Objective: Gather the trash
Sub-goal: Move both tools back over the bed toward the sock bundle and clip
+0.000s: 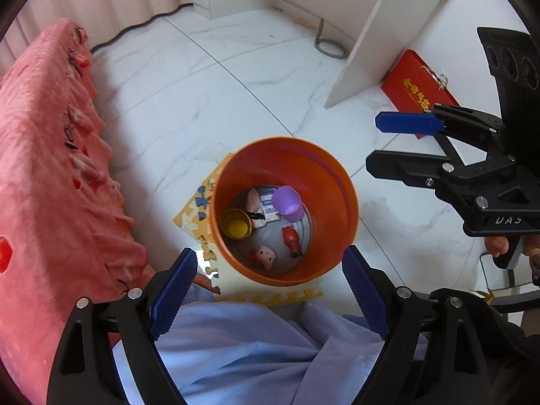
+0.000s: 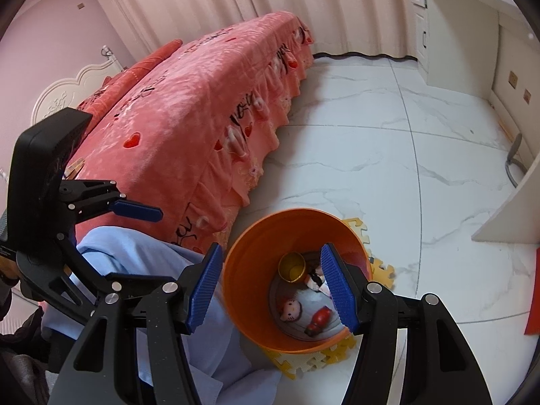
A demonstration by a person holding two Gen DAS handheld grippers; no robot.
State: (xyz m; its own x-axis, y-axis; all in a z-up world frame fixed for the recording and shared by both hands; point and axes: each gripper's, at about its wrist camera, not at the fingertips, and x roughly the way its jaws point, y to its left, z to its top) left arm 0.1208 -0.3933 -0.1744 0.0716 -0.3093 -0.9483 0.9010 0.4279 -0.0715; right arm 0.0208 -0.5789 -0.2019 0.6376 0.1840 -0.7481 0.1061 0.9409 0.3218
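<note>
An orange bin (image 1: 332, 182) stands on the floor on yellow foam mats (image 1: 189, 219). Inside lie a purple cup (image 1: 287, 202), a yellow cup (image 1: 237, 223), a Hello Kitty toy (image 1: 265, 256), a red figure (image 1: 292, 240) and a paper packet (image 1: 268, 207). My left gripper (image 1: 270, 285) is open and empty above the bin's near rim. My right gripper (image 2: 271, 285) is open and empty above the same bin (image 2: 246, 290); it also shows in the left wrist view (image 1: 373, 145) at the right. The yellow cup (image 2: 292, 266), the kitty toy (image 2: 292, 310) and the red figure (image 2: 319, 320) show in the right wrist view.
A bed with a pink cover (image 2: 175, 108) runs along the left. The person's light blue clothing (image 1: 243, 354) fills the near foreground. A red gift bag (image 1: 418, 84) leans by a white desk panel (image 1: 368, 40). White marble tile floor (image 2: 364, 141) surrounds the bin.
</note>
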